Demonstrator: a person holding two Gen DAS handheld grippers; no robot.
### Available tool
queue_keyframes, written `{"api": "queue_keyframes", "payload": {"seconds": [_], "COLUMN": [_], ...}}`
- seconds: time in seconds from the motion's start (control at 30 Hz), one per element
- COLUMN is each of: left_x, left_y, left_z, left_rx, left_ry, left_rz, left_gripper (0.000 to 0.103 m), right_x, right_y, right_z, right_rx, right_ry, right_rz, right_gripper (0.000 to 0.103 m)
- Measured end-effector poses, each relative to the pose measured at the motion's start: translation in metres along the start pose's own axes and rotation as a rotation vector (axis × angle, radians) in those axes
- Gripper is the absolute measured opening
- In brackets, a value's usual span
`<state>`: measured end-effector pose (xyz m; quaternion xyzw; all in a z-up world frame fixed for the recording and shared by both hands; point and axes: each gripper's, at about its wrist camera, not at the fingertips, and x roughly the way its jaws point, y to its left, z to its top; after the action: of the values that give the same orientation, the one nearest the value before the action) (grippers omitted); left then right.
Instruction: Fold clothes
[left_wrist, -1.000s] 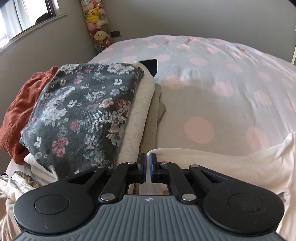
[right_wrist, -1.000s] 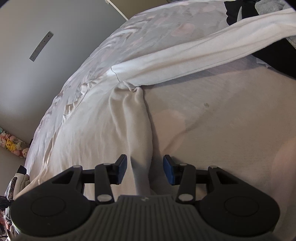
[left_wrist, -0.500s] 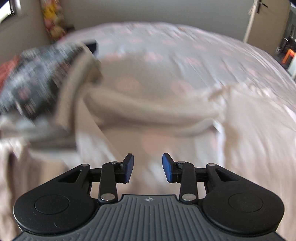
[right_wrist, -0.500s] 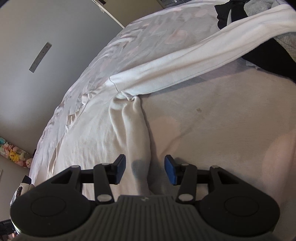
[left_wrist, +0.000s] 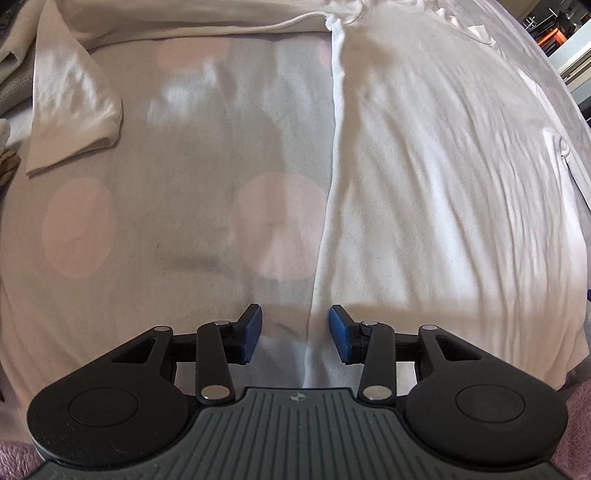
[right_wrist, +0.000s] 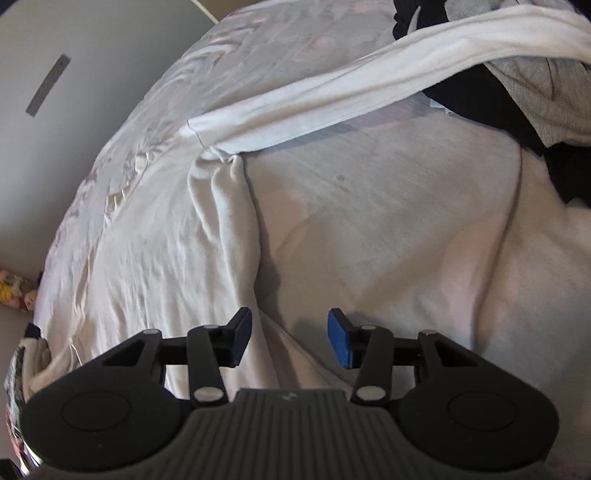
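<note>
Left tool (left_wrist: 294, 334): pointing steeply down over the bed; jaws have just been opening and stand about half apart. The side edge of the white shirt runs up between the blue pads, which do not press on it.
Right tool (right_wrist: 290, 339): jaws about half apart, gripping nothing; the shirt's other side edge lies under the gap.
White shirt (left_wrist: 443, 177): one, long-sleeved, spread flat and wrinkled on the bed.
Sleeves: two. In the left view one runs along the top and its cuff end (left_wrist: 70, 107) lies folded down at the left. In the right view the other sleeve (right_wrist: 369, 88) stretches up to the right and over the clothes pile.
Bed cover (left_wrist: 177, 206): grey with pale pink dots, bare beside the shirt.
Clothes pile (right_wrist: 524, 85): black and grey garments heaped at the upper right of the right view; number cannot be told.
Containers: none seen.
Plush toys (right_wrist: 13, 291): small cluster at the left edge of the right view, too small to count.
</note>
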<state>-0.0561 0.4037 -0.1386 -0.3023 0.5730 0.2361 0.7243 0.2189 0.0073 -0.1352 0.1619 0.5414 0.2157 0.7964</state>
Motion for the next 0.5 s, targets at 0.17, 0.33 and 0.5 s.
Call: {"api": "queue_keyframes", "payload": {"seconds": [0.17, 0.33, 0.5], "left_x": [-0.001, 0.0, -0.003], "left_y": [-0.002, -0.007, -0.009], "left_z": [-0.009, -0.015, -0.018], "left_rx": [0.044, 0.105, 0.143], "left_ry": [0.038, 0.03, 0.0], "left_rz": [-0.034, -0.05, -0.086], "left_gripper": [0.038, 0.023, 0.005], "right_x": [-0.011, -0.012, -0.009], "right_y": [0.014, 0.017, 0.019], "right_z": [-0.013, -0.016, -0.016], "right_rx": [-0.133, -0.173, -0.184], "right_ry": [0.061, 0.077, 0.11], "right_rz": [-0.098, -0.163, -0.216], "right_gripper": [0.049, 0.049, 0.049]}}
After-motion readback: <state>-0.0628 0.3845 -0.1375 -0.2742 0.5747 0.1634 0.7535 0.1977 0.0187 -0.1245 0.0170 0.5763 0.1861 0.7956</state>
